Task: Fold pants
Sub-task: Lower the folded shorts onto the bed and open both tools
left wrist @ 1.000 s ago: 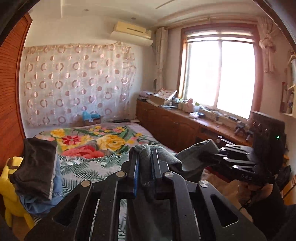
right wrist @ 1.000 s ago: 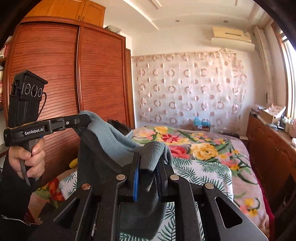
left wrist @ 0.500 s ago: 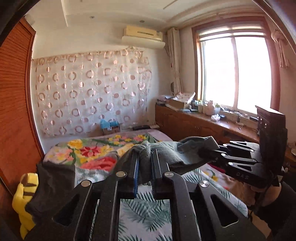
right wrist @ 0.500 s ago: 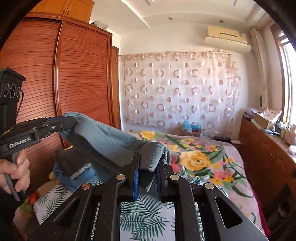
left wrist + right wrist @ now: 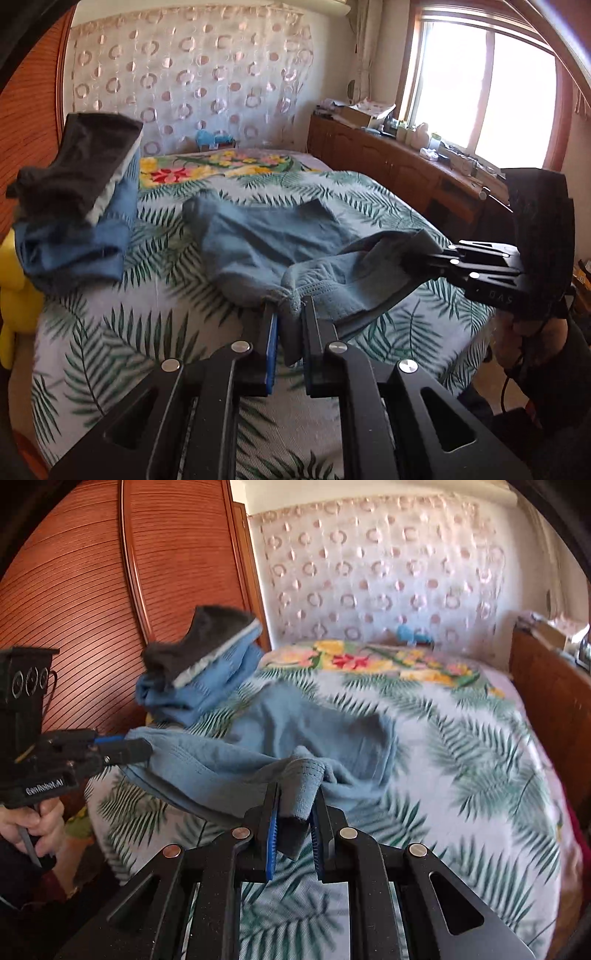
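Observation:
Grey-blue pants (image 5: 266,240) lie spread across the leaf-patterned bed (image 5: 110,332), legs stretching toward the far end. My left gripper (image 5: 288,314) is shut on a bunched fold of the pants' near edge. The right gripper (image 5: 417,258) pinches another corner at the right in that view. In the right wrist view the pants (image 5: 295,727) drape over the bed (image 5: 461,760); my right gripper (image 5: 293,805) is shut on a rolled fold, and the left gripper (image 5: 136,749) grips the edge at the left, held by a hand (image 5: 33,823).
A pile of folded clothes (image 5: 74,206), dark grey on top of blue, sits at the bed's left side beside a yellow soft toy (image 5: 14,295). A wooden wardrobe (image 5: 110,590) stands left, a low wooden cabinet (image 5: 406,173) runs under the window at the right.
Both grippers have come down from a raised hold. The pants, lifted in the air before, now lie spread on the bed with only the gripped edge raised.

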The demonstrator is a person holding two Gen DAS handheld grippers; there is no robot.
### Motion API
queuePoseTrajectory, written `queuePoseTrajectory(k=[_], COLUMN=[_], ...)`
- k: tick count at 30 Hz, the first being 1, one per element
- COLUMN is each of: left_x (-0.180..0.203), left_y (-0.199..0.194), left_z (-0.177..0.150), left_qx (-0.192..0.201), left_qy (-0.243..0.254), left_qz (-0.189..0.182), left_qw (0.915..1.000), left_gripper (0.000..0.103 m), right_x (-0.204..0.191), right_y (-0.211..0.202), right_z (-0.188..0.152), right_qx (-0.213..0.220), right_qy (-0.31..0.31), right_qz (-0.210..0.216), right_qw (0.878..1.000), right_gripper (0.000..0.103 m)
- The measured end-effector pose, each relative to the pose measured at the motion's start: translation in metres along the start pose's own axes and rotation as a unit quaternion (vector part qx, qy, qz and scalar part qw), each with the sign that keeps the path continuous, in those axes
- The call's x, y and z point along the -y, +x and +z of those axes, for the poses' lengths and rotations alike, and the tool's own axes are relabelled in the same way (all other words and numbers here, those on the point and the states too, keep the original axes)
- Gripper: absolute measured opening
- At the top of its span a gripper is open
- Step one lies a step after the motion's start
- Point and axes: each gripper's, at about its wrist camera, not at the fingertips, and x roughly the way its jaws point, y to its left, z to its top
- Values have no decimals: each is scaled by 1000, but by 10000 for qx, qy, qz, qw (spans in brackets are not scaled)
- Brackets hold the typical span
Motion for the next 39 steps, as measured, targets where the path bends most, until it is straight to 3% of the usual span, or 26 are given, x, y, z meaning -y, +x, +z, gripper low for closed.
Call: queuePoseTrajectory(k=[8, 19, 21, 27, 28, 29, 39], left_x=[4, 4, 3, -4, -5, -7, -15], left_y=[-1, 2, -1, -2, 0, 2, 14], left_z=[-25, -34, -33, -30, -30, -30, -38], left_qx=[-250, -432, -387, -232, -250, -269, -456], left_qy=[-92, -129, -135, -192, -211, -228, -431], left_qz=[-21, 82, 119, 223, 237, 251, 360], left_qw=[9996, 9989, 9991, 9993, 9992, 9991, 9974], left_gripper=[12, 17, 23, 58, 74, 82, 82], right_x=[3, 5, 6, 10, 11, 13, 14], right_y=[-19, -4, -5, 0, 3, 6, 10], right_z=[-37, -46, -47, -54, -58, -60, -66], right_qx=[-281, -602, -598, -548, -531, -517, -504], right_qy=[94, 194, 230, 350, 363, 377, 431], right_qz=[80, -25, -7, 26, 30, 33, 44], right_qw=[9995, 9980, 9979, 9979, 9979, 9979, 9978], right_gripper=[15, 15, 15, 16, 16, 16, 16])
